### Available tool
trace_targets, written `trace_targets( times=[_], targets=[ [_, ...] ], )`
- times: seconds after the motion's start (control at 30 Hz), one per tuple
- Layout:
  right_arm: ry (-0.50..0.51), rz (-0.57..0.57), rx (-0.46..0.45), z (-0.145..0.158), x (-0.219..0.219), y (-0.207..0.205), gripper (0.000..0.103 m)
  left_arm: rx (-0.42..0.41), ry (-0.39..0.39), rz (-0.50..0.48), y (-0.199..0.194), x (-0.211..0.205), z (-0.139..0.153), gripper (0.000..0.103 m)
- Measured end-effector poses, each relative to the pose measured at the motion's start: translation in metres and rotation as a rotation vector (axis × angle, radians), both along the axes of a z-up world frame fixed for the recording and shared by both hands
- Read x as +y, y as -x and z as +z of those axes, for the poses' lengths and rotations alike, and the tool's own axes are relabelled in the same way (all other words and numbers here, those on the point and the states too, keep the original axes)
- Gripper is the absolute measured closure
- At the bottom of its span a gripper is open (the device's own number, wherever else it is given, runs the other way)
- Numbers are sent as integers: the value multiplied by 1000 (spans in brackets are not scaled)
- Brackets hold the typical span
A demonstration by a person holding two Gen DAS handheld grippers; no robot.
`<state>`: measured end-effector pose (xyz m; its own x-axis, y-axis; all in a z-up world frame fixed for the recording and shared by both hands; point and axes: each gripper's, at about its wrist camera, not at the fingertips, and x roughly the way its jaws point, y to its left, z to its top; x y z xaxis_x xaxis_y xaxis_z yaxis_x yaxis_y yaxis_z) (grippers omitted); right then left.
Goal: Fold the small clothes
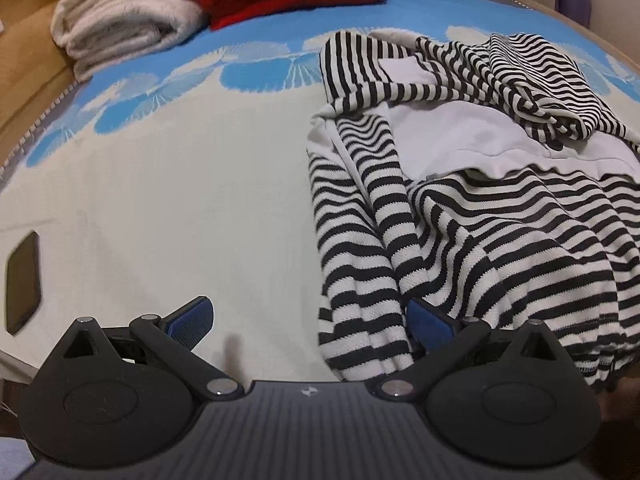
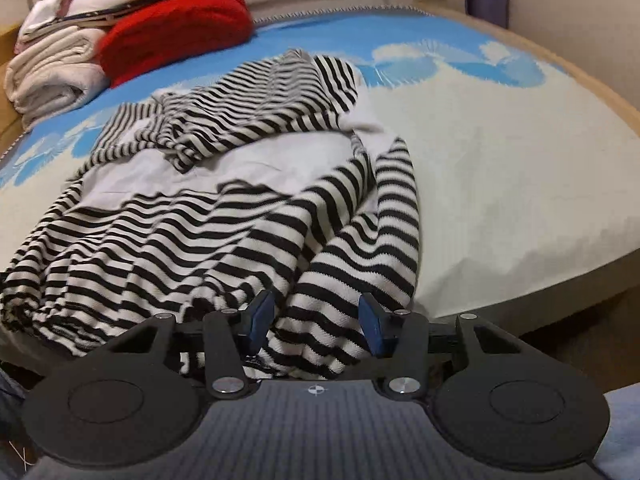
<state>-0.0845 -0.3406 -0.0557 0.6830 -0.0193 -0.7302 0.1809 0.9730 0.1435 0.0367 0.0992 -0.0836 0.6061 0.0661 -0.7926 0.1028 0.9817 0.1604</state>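
The right gripper (image 2: pixel 316 322) has its jaws part closed astride the cuff of the right-hand sleeve (image 2: pixel 352 272), pads not visibly pressing, while the left gripper (image 1: pixel 310 320) holds its jaws wide apart, the left-hand sleeve (image 1: pixel 360 280) lying just inside its right pad. The step in hand appears to be taking up both cuffs, so next each must clamp its cuff and carry it inward. The striped sweater (image 2: pixel 180 216) lies rumpled on the bed (image 2: pixel 520 184), long axis six to twelve o'clock, hem nearest, collar towards twelve.

red knit (image 2: pixel 176 28) | folded cream blankets (image 1: pixel 124 12) | dark phone (image 1: pixel 22 280)
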Motion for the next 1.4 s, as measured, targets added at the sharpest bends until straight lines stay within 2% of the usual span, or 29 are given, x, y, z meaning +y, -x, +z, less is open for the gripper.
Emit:
trace_targets(
  times=[0.07,0.1,0.13,0.17,0.2,0.27,0.37,0.47,0.5,0.57,0.6,0.63,0.7,0.8,0.87,0.9,0.93,0.97,1.0,1.13,1.27,1.4],
  targets=[
    [2,-33,24,-8,-1,-9,44,30,18,-10,-5,-2,-5,0],
    [14,-39,47,-13,-1,-14,43,45,23,-13,-7,-3,-8,0],
    [31,-35,72,-18,0,-18,53,63,31,-13,-9,-5,-12,0],
    [53,-19,100,-22,3,-22,70,78,39,-11,-12,-5,-14,0],
    [59,0,108,-24,5,-23,97,84,45,-5,-12,-4,-15,0],
    [77,-28,83,-19,2,-16,98,98,73,8,-13,0,-14,0],
    [24,-153,39,-9,-20,0,98,125,106,16,-12,4,-16,0],
    [15,-165,71,-15,-26,5,97,132,92,6,-13,3,-18,0],
    [19,-147,93,-20,-25,2,95,134,96,3,-13,2,-17,0],
    [15,-139,94,-22,-25,-1,82,149,130,-7,-13,1,-16,0],
    [22,-143,92,-21,-25,-2,61,158,155,-16,-14,0,-15,0],
    [30,-152,82,-19,-25,-3,36,165,180,-29,-14,-1,-14,0],
    [54,-171,46,-14,-24,-4,20,165,209,-56,-14,-4,-14,0],
    [32,-125,79,-23,-26,-15,21,191,218,-50,-22,-6,-21,0],
    [-29,-129,143,-35,-33,-22,28,185,224,-44,-22,-7,-20,1],
    [-80,-127,148,-38,-38,-22,54,178,230,-48,-21,-7,-19,11],
    [-139,-110,136,-38,-40,-20,84,161,233,-61,-18,-8,-14,46],
    [-161,-98,132,-36,-42,-19,91,144,233,-85,-13,-8,-9,72],
    [-149,-96,124,-33,-42,-16,93,151,259,-103,-10,-8,-5,96],
    [-232,-71,58,-18,-46,0,97,125,317,-70,7,6,13,97],
    [-327,-86,-16,13,-67,31,97,123,422,-46,30,25,30,97],
    [-410,-85,-59,45,-83,65,97,121,450,-65,66,33,49,97]
  ],
)
